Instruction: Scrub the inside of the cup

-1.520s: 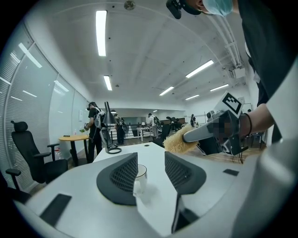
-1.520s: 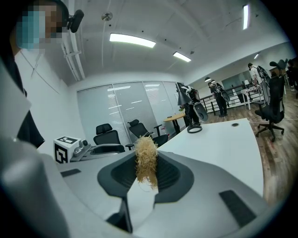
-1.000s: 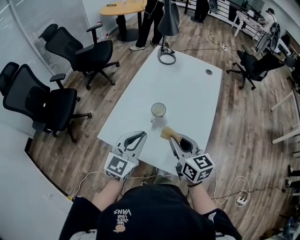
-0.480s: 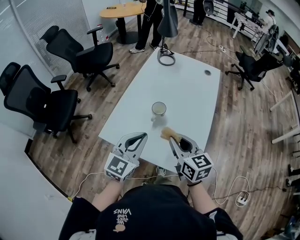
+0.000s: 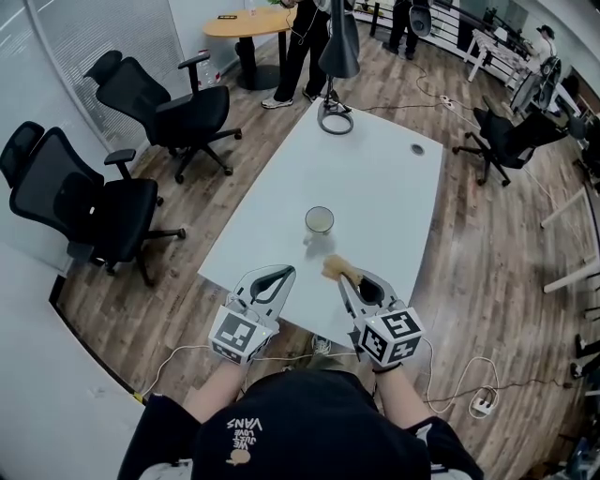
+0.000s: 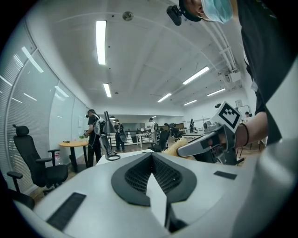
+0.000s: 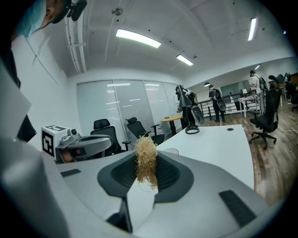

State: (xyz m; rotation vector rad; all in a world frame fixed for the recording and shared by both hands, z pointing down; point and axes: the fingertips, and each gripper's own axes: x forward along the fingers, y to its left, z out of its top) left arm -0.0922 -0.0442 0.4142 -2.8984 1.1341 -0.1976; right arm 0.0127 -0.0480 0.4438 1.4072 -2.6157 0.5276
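A small round cup (image 5: 319, 220) stands upright near the middle of the white table (image 5: 375, 169); its rim (image 7: 171, 151) peeks over my right gripper's body. My right gripper (image 5: 339, 275) hovers over the table's near edge, shut on a tan fibrous scrubber (image 5: 334, 267), whose tuft (image 7: 146, 162) sticks up between the jaws. My left gripper (image 5: 285, 272) is beside it on the left, shut with nothing between its jaws (image 6: 151, 179). Both grippers are short of the cup, apart from it.
A desk lamp (image 5: 336, 56) stands at the table's far end, and a cable hole (image 5: 417, 149) lies at the far right. Black office chairs (image 5: 84, 202) stand left of the table, another (image 5: 506, 136) to the right. People stand by a round table (image 5: 246, 21).
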